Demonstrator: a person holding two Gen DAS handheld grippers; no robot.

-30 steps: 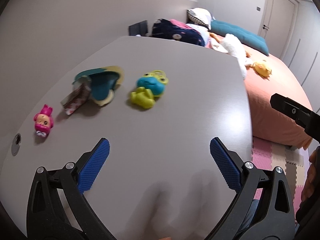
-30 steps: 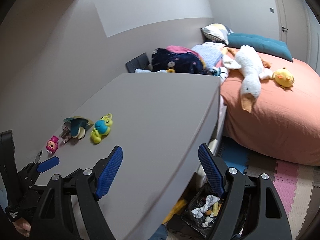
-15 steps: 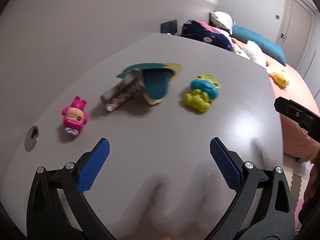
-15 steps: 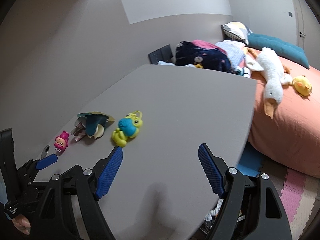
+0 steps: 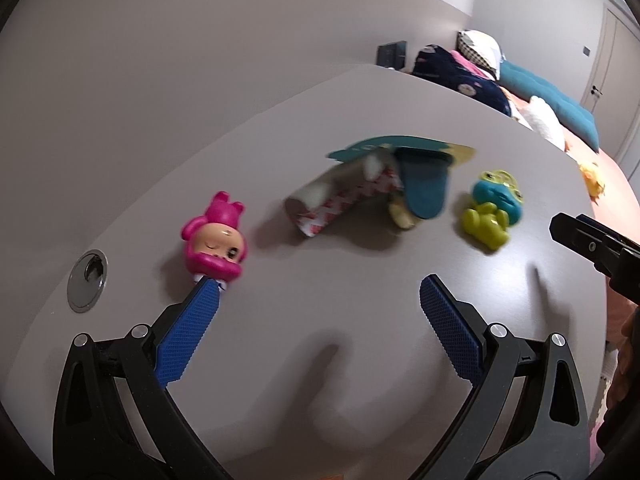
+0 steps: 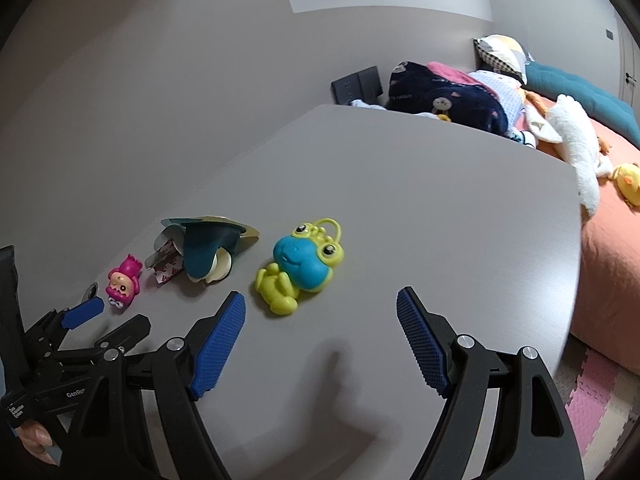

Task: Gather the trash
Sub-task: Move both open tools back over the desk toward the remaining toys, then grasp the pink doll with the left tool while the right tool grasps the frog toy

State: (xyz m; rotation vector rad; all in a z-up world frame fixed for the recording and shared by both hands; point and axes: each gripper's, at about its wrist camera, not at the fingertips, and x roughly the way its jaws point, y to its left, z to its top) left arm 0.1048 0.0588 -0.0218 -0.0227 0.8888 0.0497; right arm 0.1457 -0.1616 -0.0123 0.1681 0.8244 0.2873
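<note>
A: Widest first: grey matte table (image 6: pixel 400 208), then salmon-pink bed (image 6: pixel 612 240) beyond. Trash where?

B: Mid-table: crumpled teal-and-cream card packaging (image 5: pixel 416 176) touching red-and-white patterned wrapper (image 5: pixel 340 200), between pink plastic doll head (image 5: pixel 214 236) and green-and-blue plastic frog (image 6: pixel 300 266).

A: Claws?

B: Left gripper (image 5: pixel 316 330) spread wide, empty. Right gripper (image 6: pixel 320 344) likewise. "GenRo…" legible on left gripper's body, rest cut off.

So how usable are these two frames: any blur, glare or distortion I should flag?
Left wrist view: the crumpled wrapper and teal packaging are smeared by motion blur, the pink doll is softer too; soft shadows lie under the jaws. Right wrist view: sharper, the frog toy is crisp. Both show strong fisheye bending of the table edge; no harsh glare.
</note>
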